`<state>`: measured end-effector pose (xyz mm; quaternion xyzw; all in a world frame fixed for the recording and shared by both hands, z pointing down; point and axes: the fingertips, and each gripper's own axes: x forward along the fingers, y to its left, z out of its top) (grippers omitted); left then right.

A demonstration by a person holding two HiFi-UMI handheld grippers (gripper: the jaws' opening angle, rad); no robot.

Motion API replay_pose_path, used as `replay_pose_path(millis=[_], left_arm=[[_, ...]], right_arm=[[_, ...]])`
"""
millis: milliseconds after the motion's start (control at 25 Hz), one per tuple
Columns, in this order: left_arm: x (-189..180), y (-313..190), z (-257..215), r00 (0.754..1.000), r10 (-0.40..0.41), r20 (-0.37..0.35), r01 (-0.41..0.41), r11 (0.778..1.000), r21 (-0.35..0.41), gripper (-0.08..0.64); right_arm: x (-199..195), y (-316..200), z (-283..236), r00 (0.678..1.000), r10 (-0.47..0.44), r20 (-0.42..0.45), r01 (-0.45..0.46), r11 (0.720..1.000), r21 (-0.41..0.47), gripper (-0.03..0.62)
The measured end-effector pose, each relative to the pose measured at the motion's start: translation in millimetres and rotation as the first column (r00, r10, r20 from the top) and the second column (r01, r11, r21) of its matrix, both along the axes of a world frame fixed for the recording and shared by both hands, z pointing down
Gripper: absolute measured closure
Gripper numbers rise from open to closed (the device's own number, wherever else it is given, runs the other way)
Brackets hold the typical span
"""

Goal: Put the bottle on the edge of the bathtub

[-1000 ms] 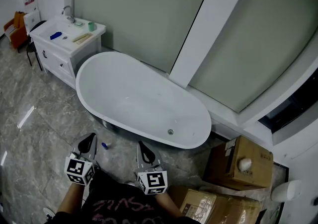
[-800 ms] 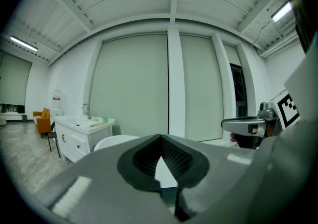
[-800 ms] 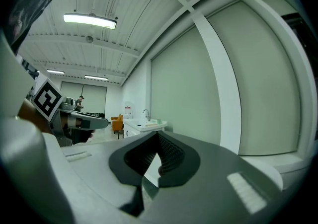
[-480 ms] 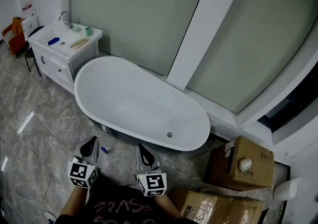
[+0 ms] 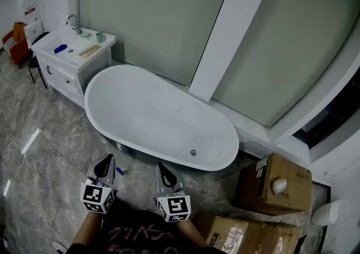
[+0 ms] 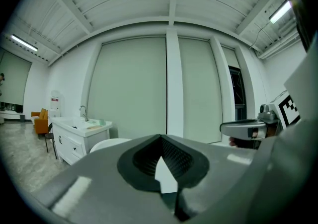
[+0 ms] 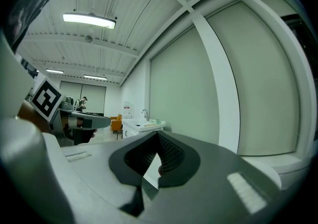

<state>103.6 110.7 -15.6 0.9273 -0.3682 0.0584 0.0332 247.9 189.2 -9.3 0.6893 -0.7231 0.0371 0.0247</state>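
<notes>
Left claw (image 5: 105,164) and right claw (image 5: 163,173) are both closed and empty. The small blue-capped bottle (image 5: 119,170) seems to lie on the grey marble floor (image 5: 50,134), near the white oval bathtub (image 5: 152,112). The tub's narrow curved rim could let the bottle slip.

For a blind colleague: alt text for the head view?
An empty white bathtub on a grey floor, seen from above. Before it the left gripper and right gripper are held side by side, both shut and empty. A small blue object lies on the floor between them.
</notes>
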Motion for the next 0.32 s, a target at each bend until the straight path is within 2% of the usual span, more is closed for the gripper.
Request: replay_pose_path(millis=[320], left_arm=[[-6.3, -5.8, -1.4, 1.000, -0.028, -0.004, 0.028, 1.000, 0.000, 0.560]], right_arm=[[4.7, -7.1, -3.1, 1.000, 0.010, 0.015, -0.011, 1.000, 0.013, 0.580]])
